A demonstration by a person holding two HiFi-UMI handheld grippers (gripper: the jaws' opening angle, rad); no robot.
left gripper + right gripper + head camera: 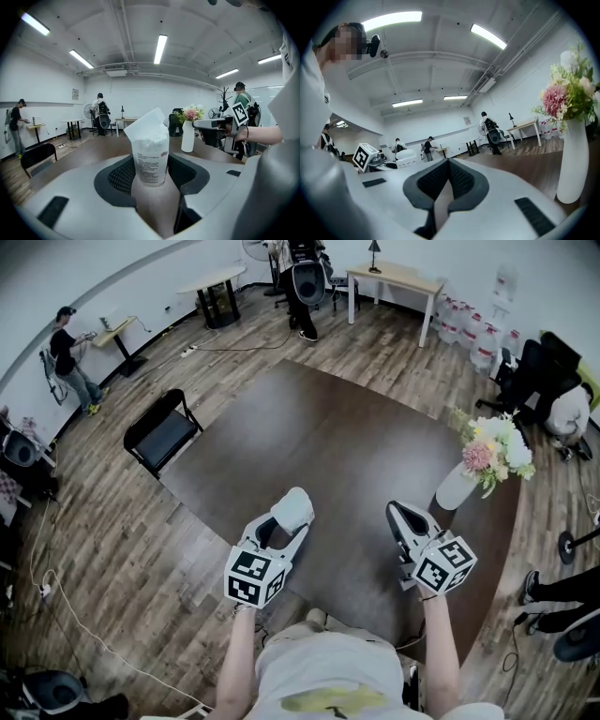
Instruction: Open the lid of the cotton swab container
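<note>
While the left gripper [150, 177] is pinching the cotton swab container [150, 152] between its jaws, lid [146, 122] state unclear, the right gripper [447, 174] is pressing its jaws together, empty.

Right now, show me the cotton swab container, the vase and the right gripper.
cotton swab container [151, 159]: left gripper view, its labelled side.
vase [457, 489]: head view, its white body.
right gripper [397, 512]: head view, its closed tips.

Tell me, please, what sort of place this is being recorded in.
Most likely an open office or lab workroom: a large dark table, a desk by the white wall, an office chair and strip lights on the ceiling.
</note>
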